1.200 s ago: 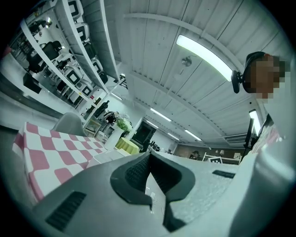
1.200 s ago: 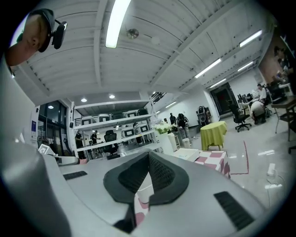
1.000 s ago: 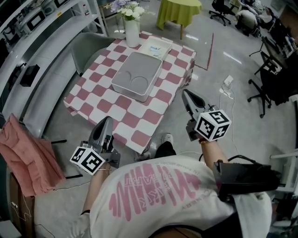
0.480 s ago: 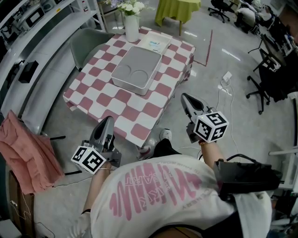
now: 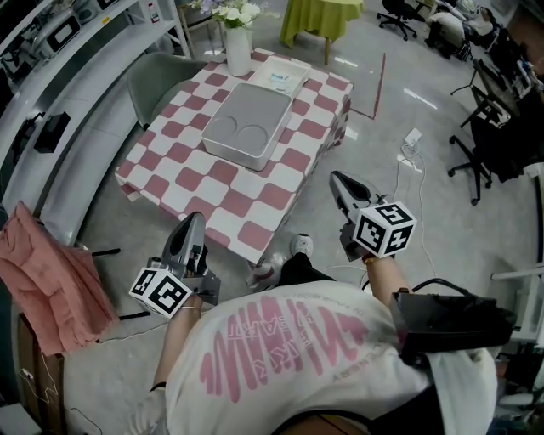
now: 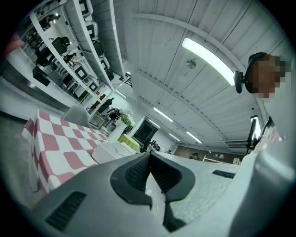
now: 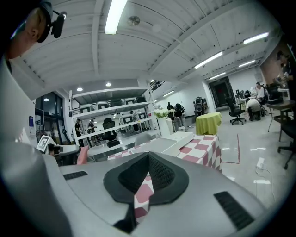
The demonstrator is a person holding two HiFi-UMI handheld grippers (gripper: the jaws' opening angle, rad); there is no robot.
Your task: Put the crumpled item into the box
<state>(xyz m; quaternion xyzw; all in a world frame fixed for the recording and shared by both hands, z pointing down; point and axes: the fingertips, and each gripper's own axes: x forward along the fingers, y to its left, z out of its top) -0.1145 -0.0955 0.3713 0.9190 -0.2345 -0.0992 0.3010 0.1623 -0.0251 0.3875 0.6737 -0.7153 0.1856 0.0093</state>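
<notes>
A grey lidded box (image 5: 242,127) sits in the middle of a table with a red-and-white chequered cloth (image 5: 183,178). A crumpled pink cloth (image 5: 47,276) lies draped over a seat at the far left, away from the table. My left gripper (image 5: 196,218) hovers off the table's near corner, jaws shut and empty (image 6: 149,155). My right gripper (image 5: 337,177) hangs past the table's right edge, also shut with nothing in it (image 7: 149,155). In the right gripper view the box (image 7: 162,144) lies ahead and the pink cloth (image 7: 83,155) shows at the left.
A white vase of flowers (image 5: 238,47) and a booklet (image 5: 280,78) stand at the table's far end. A grey chair (image 5: 161,81) is at its left side, shelving (image 5: 59,51) runs along the left. A green-covered table (image 5: 319,17) and office chairs (image 5: 484,144) stand beyond.
The table and box have drifted slightly up and away in the head view. Both grippers keep about the same place in the picture and stay shut.
</notes>
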